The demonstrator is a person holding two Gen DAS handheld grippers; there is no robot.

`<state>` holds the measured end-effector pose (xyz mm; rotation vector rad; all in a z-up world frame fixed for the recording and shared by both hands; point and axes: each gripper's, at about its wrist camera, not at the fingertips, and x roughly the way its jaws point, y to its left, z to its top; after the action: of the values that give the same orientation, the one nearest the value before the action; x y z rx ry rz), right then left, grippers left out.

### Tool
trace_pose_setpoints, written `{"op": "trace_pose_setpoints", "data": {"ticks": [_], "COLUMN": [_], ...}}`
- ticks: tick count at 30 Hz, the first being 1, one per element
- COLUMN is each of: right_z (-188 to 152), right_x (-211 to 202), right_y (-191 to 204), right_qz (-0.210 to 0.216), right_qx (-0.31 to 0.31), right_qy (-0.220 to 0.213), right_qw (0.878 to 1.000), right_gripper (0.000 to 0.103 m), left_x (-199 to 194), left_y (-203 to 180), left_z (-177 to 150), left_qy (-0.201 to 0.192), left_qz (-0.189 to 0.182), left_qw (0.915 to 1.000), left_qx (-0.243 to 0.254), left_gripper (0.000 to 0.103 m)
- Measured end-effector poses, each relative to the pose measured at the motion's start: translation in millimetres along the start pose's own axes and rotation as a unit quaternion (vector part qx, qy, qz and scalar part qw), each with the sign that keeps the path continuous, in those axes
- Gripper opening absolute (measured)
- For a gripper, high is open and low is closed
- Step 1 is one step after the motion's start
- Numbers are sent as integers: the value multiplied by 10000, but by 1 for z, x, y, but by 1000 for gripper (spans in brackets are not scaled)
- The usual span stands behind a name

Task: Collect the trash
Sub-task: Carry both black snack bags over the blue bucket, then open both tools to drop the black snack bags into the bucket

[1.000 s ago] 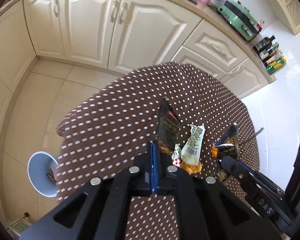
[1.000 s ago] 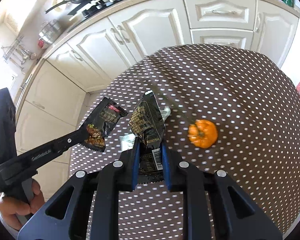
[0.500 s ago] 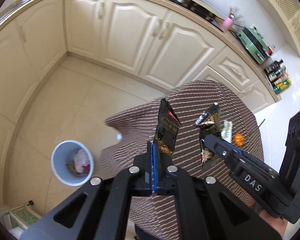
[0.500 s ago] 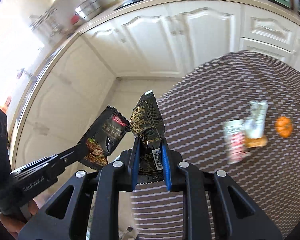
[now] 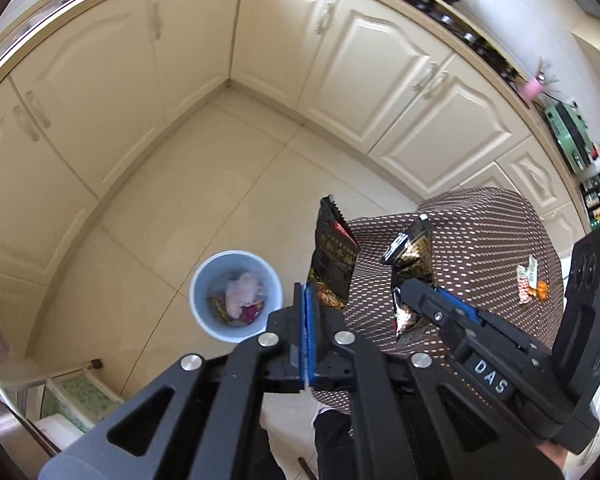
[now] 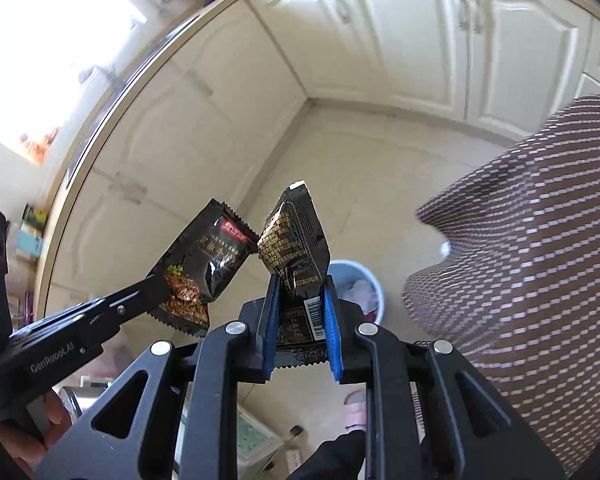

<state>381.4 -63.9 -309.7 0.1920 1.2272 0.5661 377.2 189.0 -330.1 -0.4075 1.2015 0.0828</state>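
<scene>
My left gripper [image 5: 306,300] is shut on a black snack wrapper with a red label [image 5: 332,256], held upright in the air. It also shows in the right wrist view [image 6: 204,264]. My right gripper [image 6: 300,300] is shut on a crumpled black wrapper with gold print [image 6: 294,248], seen in the left wrist view too [image 5: 414,264]. A light blue trash bin [image 5: 236,296] stands on the floor below and left of both wrappers, with trash inside. It is partly hidden behind my right gripper [image 6: 358,288].
A round table with a brown dotted cloth [image 5: 480,248] is to the right; more wrappers [image 5: 526,280] and a small orange fruit [image 5: 542,290] lie on it. Cream cabinets [image 5: 340,68] line the room's corner. A pink slipper [image 6: 356,408] is on the floor.
Both grippers have swung left, away from the table and over the floor, each still holding its wrapper. The bin has come closer to the middle of the views.
</scene>
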Motion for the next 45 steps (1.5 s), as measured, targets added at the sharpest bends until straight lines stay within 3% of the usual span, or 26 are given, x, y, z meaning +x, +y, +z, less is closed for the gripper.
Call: {"op": "trace_pose_setpoints", "data": {"ticks": [7,10,16,23,29,35,45], "right_z": [-5,-6,-9,-6,-1,7,13], "right_x": [12,18,27,35,39,41,32], "right_y": [21,29,45,58,67,76,63], "right_qz": [-34,-83,-117,-98,-42,-7,35], "right_qx": [-104,-122,-189,-250,-327,-384,-313], "right_qy": [187,241,320,363,362,291,200], "right_qw": [9998,9996,9992,9990,9988,9988,9993], "right_gripper": [19,19,19,19,21,31,31], "left_x": [2,2,-1,-5,-13,-23,-22], "left_y": [30,37,42,56,71,81,68], "left_z": [10,14,13,12,14,14,16], "left_qy": [84,88,93,87,-11,-142,-115], "left_qz": [-205,-271,-275,-181,-78,8,52], "left_qw": [9995,9992,9992,9989,9981,9969,9968], "left_qx": [-236,-274,-276,-422,-608,-778,-788], "left_gripper": [7,18,21,39,46,47,47]}}
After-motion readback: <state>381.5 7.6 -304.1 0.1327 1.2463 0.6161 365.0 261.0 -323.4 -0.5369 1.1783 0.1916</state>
